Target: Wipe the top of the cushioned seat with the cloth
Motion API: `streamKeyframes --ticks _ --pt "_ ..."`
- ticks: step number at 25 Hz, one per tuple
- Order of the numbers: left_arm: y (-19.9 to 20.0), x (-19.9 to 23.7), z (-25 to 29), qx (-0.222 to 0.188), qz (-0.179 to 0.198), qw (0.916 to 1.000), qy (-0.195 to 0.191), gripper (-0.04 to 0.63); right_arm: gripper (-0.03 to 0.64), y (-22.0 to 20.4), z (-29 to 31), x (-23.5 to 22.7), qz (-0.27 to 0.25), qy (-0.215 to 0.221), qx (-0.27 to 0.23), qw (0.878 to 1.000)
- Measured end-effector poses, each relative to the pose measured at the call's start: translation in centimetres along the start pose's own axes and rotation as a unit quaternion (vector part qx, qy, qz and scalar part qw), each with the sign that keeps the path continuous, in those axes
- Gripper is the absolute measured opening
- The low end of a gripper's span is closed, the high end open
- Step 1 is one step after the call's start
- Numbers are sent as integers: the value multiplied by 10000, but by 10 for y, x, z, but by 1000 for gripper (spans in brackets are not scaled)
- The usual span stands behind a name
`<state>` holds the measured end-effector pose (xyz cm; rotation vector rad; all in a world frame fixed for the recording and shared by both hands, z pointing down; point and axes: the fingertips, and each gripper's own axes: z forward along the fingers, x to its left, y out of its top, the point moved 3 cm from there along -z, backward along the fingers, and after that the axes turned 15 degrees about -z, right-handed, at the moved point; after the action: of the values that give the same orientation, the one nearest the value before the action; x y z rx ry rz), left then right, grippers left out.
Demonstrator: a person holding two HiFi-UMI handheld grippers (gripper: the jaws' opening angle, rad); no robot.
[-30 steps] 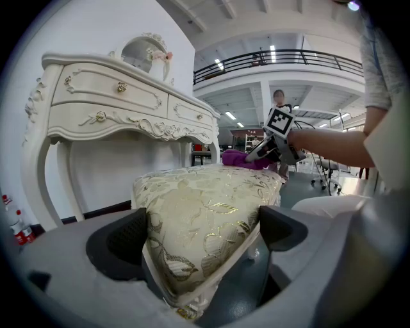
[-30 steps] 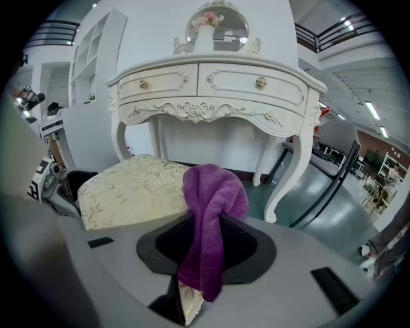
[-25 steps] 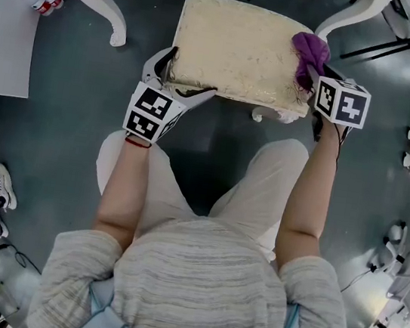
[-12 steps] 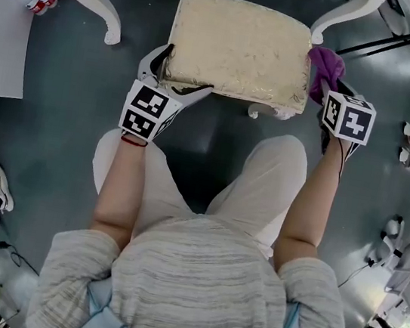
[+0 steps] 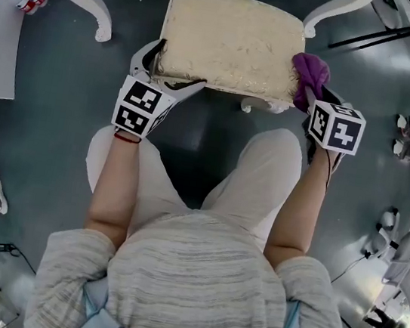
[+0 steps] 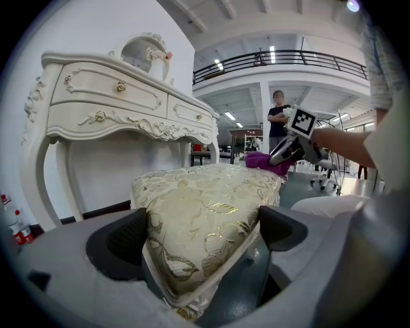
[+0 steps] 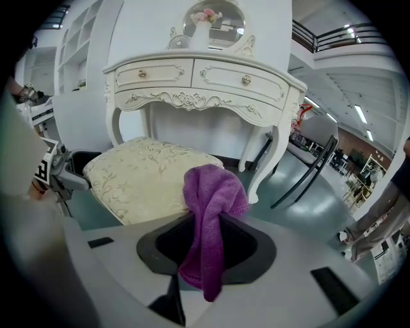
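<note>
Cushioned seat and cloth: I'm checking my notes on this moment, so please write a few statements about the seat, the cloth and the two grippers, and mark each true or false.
1. The right gripper is shut on the purple cloth. True.
2. The left gripper hangs clear of the cushioned seat. False: its jaws clamp the seat's near left corner.
3. The cloth lies in the middle of the seat top. False: it is at the seat's right edge, near the front corner.
4. A white dressing table stands beyond the seat. True.
5. The cloth is spread flat. False: it is bunched, with one end hanging down between the jaws.
</note>
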<state>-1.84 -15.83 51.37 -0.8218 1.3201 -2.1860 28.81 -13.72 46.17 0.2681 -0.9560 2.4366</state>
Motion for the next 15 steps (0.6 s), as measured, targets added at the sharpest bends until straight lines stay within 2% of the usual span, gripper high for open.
streamKeyframes --ticks 15 --pt "0 0 -1 10 5 10000 -9 560 106 14 3 27 -95 245 -171 9995"
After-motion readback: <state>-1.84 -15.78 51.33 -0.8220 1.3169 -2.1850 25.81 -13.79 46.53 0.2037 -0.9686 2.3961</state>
